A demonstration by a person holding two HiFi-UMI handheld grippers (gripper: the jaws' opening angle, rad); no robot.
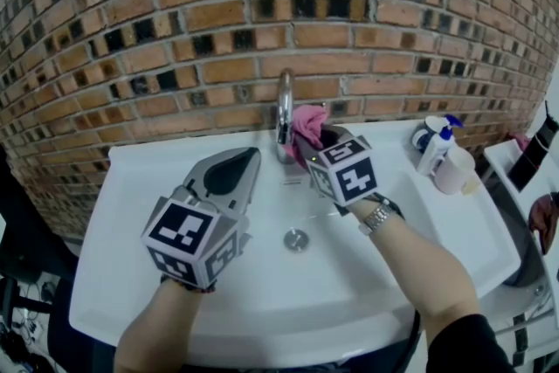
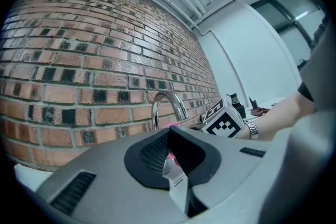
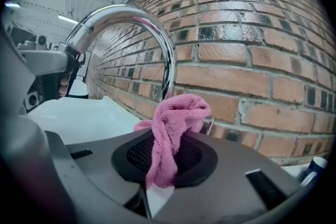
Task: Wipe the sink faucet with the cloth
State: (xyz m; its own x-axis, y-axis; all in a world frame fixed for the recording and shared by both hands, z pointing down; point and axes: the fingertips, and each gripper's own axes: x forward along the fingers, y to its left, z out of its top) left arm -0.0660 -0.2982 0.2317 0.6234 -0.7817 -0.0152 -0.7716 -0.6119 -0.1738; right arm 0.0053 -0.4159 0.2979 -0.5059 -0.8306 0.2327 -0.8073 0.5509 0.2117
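Cloth [image 1: 307,125], pinched in the right gripper's [image 1: 315,141] part-closed jaws, is sitting against the faucet [image 1: 284,111] at the sink's [image 1: 131,188] back edge, so wiping is seemingly under way but unfinished, while the left gripper [image 1: 243,156] is hovering, jaws together, empty.

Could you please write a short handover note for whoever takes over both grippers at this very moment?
Left gripper: shut, empty, held level above the left side of the sink.
Right gripper: shut on the pink cloth, with a bunch of cloth standing up out of the jaws.
Faucet: chrome, at the back of the sink by the brick wall. The cloth is right beside its stem, but I cannot tell if they are touching.
Done: the cloth is gripped and at the faucet.
Left: wipe the stem, arch and base. How much has been wiped cannot be judged.
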